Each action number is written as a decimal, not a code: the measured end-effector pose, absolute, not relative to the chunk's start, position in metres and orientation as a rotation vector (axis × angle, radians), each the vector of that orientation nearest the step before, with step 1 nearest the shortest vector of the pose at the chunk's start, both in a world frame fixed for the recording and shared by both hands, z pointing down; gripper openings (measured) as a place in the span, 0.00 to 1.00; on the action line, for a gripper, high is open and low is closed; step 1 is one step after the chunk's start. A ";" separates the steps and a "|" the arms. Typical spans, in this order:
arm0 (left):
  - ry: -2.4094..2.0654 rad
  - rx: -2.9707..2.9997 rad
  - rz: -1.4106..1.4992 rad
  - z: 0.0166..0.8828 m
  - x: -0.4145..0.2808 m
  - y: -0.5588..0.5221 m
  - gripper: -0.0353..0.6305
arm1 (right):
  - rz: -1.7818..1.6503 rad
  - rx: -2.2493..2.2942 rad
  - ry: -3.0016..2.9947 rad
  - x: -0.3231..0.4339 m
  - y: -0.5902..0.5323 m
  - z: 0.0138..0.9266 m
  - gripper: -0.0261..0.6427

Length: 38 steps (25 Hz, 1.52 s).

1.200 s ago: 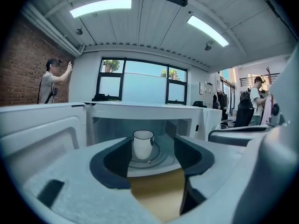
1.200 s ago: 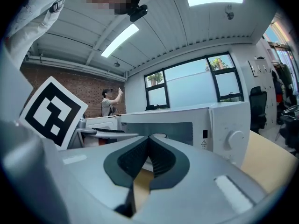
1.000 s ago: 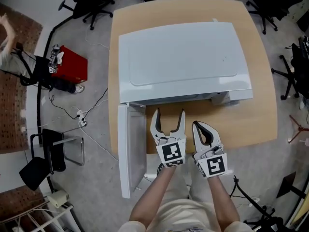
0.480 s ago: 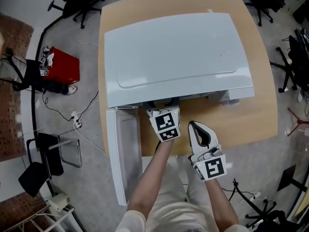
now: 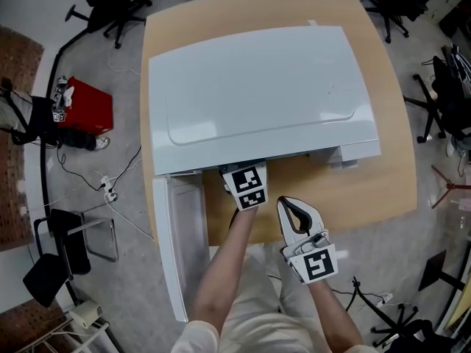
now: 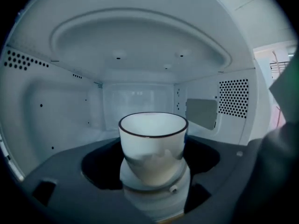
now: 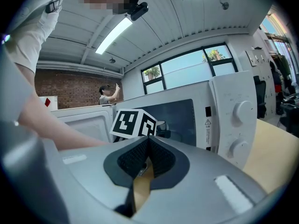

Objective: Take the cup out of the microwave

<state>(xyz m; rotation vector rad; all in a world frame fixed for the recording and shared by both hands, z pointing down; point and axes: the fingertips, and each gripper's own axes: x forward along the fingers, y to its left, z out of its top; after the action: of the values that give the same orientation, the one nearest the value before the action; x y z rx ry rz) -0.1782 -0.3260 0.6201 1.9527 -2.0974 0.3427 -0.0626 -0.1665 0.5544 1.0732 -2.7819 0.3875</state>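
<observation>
L gripper (image 5: 246, 185) is reaching into the microwave (image 5: 257, 87). Its jaws are spread either side of the cup (image 6: 152, 146), which stands mid-cavity; dark gaps show both sides, so no grip yet. R gripper (image 5: 294, 210) is clenched on nothing, over the table (image 5: 368, 197) near the front. Next, imo: keep cup centred, close slowly below the rim, lift slightly, draw straight out w/o tipping.

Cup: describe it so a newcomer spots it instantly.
A white microwave sits on the wooden table, its door swung open. In the middle of its cavity stands the cup: white, with a thin dark rim, the only dish inside.
</observation>
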 end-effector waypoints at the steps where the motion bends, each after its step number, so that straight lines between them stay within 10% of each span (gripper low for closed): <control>1: -2.092 1.954 0.347 0.620 -0.178 -0.326 0.63 | 0.388 1.077 -2.776 -0.061 -0.167 0.556 0.05; 38: -1.967 2.037 0.427 0.509 -0.068 -0.108 0.63 | 0.243 1.129 -2.723 0.000 -0.169 0.485 0.05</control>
<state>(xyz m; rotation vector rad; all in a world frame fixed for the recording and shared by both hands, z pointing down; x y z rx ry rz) -0.0685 -0.1082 0.5086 2.0374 -1.9670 0.4275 0.0004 -0.1692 0.4845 1.1292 -2.7230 0.2425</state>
